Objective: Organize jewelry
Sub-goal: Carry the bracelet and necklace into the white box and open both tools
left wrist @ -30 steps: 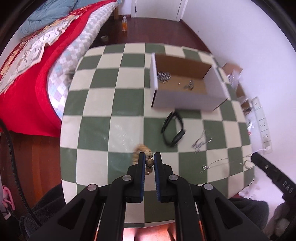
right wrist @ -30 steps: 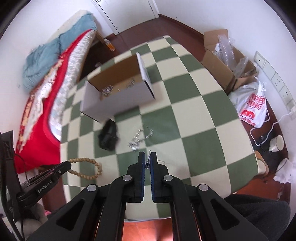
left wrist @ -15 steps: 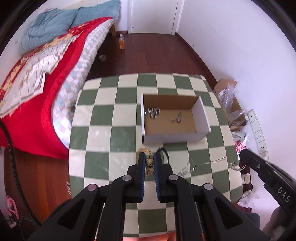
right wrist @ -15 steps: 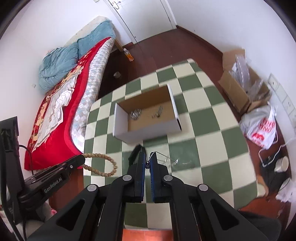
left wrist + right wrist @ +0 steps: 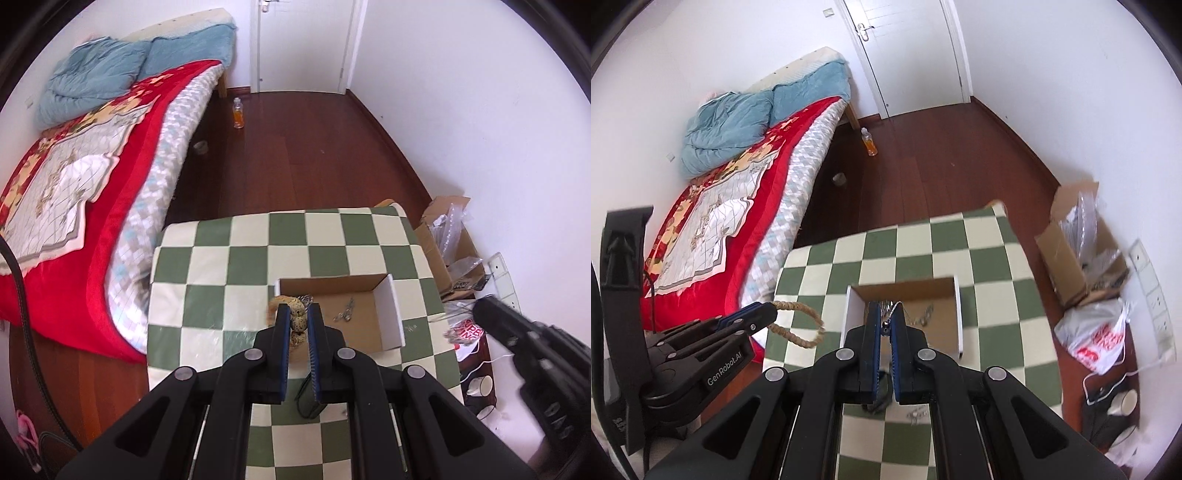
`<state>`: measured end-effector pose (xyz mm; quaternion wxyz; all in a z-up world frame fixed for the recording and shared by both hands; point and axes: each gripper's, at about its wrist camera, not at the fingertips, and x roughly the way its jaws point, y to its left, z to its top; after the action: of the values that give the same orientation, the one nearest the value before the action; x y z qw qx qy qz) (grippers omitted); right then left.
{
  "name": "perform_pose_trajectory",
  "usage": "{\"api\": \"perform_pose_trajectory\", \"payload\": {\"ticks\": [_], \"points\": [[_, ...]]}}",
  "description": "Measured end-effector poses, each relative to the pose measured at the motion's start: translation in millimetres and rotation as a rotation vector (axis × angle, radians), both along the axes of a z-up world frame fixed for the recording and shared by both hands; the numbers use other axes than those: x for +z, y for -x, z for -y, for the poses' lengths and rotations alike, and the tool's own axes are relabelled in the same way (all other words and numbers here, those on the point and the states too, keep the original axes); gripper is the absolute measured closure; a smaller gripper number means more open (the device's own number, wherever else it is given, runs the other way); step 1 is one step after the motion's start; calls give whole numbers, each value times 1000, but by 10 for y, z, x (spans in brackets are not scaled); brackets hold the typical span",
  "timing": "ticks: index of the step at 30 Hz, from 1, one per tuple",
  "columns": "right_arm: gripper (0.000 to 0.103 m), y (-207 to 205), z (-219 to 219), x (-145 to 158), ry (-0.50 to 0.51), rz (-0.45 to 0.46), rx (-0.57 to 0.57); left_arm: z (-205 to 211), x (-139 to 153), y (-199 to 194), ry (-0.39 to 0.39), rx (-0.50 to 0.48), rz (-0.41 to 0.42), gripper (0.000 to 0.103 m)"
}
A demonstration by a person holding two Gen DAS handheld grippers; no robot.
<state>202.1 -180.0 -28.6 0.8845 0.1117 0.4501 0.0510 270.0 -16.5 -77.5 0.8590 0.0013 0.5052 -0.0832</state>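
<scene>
Left gripper (image 5: 298, 319) jaws clamped on bead bracelet (image 5: 297, 320), right gripper (image 5: 885, 320) pinching thin chain (image 5: 891, 309); both frame-centre above cardboard box (image 5: 389, 306), likely for dropping in.

Readable lettering in both wrist views

We read "GenRobot.AI" in white on the side of the left gripper (image 5: 759, 316) as the right wrist view shows it. On the right gripper (image 5: 491, 314), seen from the left wrist, we make out "DAS", inverted. The white plastic bag (image 5: 1097, 339) carries red print, partly legible as "SUPER" in the left view.
</scene>
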Motion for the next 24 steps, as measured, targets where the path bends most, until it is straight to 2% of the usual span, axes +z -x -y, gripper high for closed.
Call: {"api": "perform_pose_trajectory", "payload": {"ticks": [3, 7, 15, 19, 24], "points": [[98, -158, -10, -64, 7, -24, 3, 66, -64, -137, 13, -17, -33, 96], [98, -326, 7, -319, 8, -79, -5, 121, -263, -310, 73, -20, -107, 96], [98, -546, 91, -1086, 37, -211, -28, 242, -1076, -623, 210, -24, -345, 96], [98, -649, 135, -1408, 43, -269, -29, 302, -1318, -700, 153, -31, -379, 96], [98, -770, 198, -1610, 26, -321, -33, 236, -1361, -756, 97, -20, -383, 96]]}}
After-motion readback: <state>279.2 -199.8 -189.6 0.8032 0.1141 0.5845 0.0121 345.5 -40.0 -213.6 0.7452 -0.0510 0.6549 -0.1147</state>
